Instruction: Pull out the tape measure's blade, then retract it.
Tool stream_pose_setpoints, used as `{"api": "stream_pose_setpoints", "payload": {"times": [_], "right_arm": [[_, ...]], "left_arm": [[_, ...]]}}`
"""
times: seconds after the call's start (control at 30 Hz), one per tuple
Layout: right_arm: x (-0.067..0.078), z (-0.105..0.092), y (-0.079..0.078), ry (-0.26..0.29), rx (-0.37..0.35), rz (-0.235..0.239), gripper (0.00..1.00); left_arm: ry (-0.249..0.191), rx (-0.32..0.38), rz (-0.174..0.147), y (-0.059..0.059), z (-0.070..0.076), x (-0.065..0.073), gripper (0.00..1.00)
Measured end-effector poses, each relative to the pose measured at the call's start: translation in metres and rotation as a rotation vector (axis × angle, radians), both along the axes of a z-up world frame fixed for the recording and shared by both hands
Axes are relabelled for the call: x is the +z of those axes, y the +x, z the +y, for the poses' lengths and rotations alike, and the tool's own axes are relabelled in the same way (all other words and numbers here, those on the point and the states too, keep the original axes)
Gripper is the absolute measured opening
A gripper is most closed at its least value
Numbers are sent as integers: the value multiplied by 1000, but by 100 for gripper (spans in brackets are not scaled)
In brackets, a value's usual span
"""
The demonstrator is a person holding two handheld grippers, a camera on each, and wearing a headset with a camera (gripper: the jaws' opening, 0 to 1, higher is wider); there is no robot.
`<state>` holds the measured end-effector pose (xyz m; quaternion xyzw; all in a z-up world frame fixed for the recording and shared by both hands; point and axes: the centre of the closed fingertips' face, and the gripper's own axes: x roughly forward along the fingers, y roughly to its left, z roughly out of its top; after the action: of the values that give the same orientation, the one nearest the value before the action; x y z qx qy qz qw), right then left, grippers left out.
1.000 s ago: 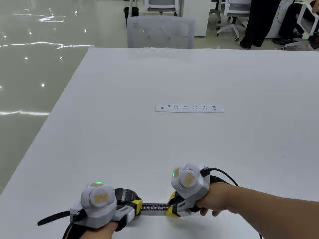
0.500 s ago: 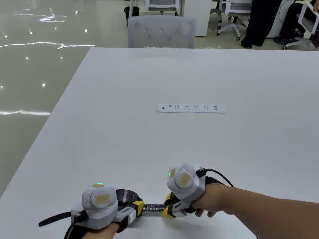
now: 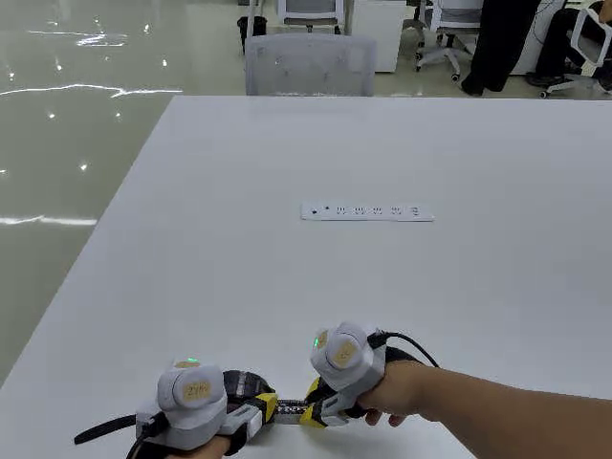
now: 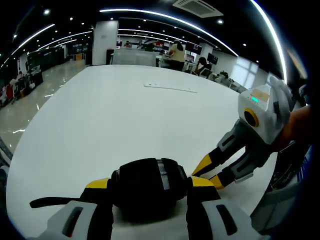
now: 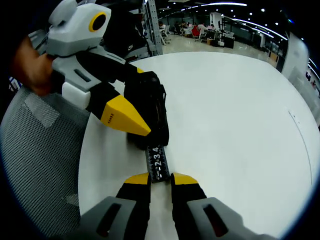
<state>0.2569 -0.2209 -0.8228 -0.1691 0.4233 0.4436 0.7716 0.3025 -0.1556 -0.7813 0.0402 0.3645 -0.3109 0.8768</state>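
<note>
The black tape measure (image 3: pixel 244 386) sits low over the near edge of the white table (image 3: pixel 239 239). My left gripper (image 3: pixel 260 402) is shut on its case (image 4: pixel 147 187), one yellow-tipped jaw on each side. A short length of numbered blade (image 5: pixel 157 162) sticks out of the case (image 5: pixel 150 107). My right gripper (image 5: pixel 160 179) is shut on the blade's end. In the head view the right gripper (image 3: pixel 311 413) is close to the right of the case, with only a small stretch of blade (image 3: pixel 290 406) between them. The right gripper (image 4: pixel 205 172) also comes in from the right in the left gripper view.
A white power strip (image 3: pixel 367 211) lies flat at the table's middle. A grey mesh chair (image 3: pixel 308 65) stands at the far edge. Another mesh chair back (image 5: pixel 35 150) is close beside the near edge. People and office chairs (image 3: pixel 449 29) are far behind.
My right gripper has moved left toward the case, still gripping the blade's end. The exposed blade is shorter than a second ago. The left gripper has stayed put.
</note>
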Motion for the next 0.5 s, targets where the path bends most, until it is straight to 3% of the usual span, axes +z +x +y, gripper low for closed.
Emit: {"api": "stream_pose_setpoints", "payload": {"times": [0.5], "right_arm": [[1, 10, 6, 0, 15, -5, 14]], "left_arm": [[-3, 7, -4, 1, 1, 0, 55]]}}
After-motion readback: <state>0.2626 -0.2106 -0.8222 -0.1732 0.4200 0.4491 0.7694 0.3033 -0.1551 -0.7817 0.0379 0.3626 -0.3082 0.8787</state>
